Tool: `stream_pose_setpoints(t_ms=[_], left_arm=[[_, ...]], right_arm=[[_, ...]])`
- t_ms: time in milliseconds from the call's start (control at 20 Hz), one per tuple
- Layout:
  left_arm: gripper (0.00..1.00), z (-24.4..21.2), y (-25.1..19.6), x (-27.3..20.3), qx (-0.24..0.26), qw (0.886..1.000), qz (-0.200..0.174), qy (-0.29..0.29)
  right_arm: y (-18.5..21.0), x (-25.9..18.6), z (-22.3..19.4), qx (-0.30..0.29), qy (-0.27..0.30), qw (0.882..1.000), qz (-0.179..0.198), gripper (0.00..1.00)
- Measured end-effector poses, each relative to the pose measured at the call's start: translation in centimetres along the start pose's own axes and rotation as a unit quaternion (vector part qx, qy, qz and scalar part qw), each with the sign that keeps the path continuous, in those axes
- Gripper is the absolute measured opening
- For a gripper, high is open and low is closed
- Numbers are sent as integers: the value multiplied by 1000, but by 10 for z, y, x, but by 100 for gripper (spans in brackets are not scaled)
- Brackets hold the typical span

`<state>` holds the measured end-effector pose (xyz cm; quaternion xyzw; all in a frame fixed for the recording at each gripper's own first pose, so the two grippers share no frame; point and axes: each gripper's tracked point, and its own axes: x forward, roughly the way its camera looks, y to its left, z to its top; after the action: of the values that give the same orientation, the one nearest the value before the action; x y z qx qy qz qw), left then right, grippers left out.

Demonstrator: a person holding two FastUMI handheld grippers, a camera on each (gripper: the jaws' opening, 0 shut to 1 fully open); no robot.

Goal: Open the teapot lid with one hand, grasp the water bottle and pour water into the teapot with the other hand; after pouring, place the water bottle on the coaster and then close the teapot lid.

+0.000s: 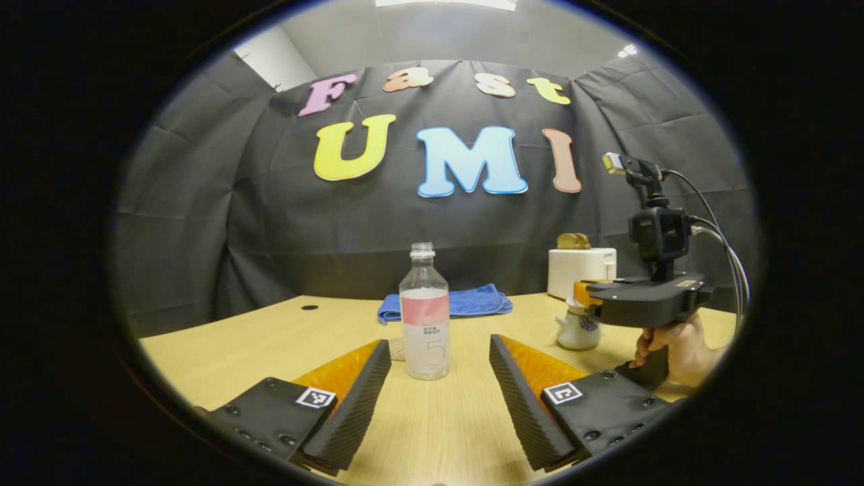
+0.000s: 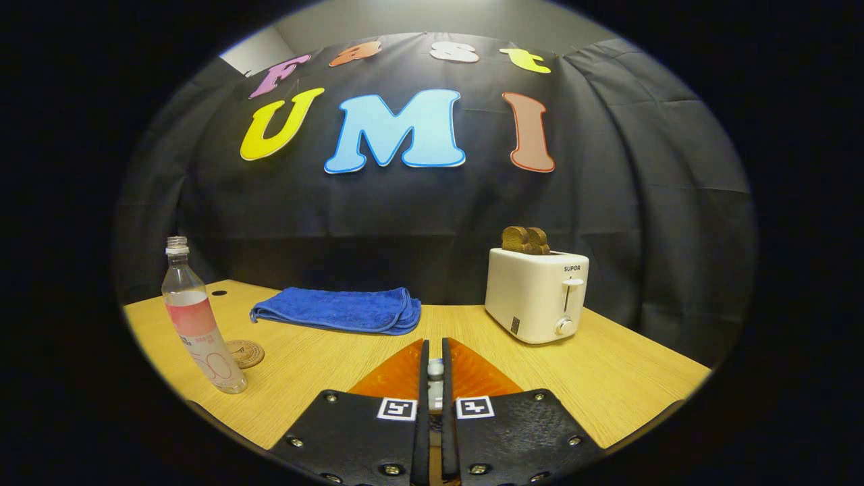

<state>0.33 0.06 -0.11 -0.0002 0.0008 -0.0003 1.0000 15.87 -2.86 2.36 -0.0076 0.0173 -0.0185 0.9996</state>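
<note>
From my left claw (image 1: 439,391) I saw its fingers spread wide apart, gripping nothing, with the uncapped water bottle (image 1: 424,314) standing upright on the counter (image 1: 223,344) at twelve o'clock, between and just beyond the tips. At two o'clock the right claw (image 1: 587,307) hovered over the small teapot (image 1: 577,331), a hand (image 1: 675,347) on its grip. My right claw's own fingers (image 2: 424,378) were drawn nearly together on a small pale knob (image 2: 435,368) — the teapot's lid, as far as I could tell. The coaster (image 2: 244,353) lay at nine o'clock, just beside the bottle; a blue towel (image 2: 341,309) and toaster (image 2: 536,291) sat farther back.
</note>
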Motion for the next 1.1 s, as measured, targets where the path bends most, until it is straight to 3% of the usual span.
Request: stream_pose_setpoints(t_ms=[600, 1100], left_arm=[[100, -3, 9, 69, 1, 1000, -1, 4], [100, -5, 12, 114, 0, 1000, 7, 7]], right_arm=[[14, -144, 10, 26, -37, 997, 66, 7], [70, -198, 1, 9, -37, 990, 138, 7]])
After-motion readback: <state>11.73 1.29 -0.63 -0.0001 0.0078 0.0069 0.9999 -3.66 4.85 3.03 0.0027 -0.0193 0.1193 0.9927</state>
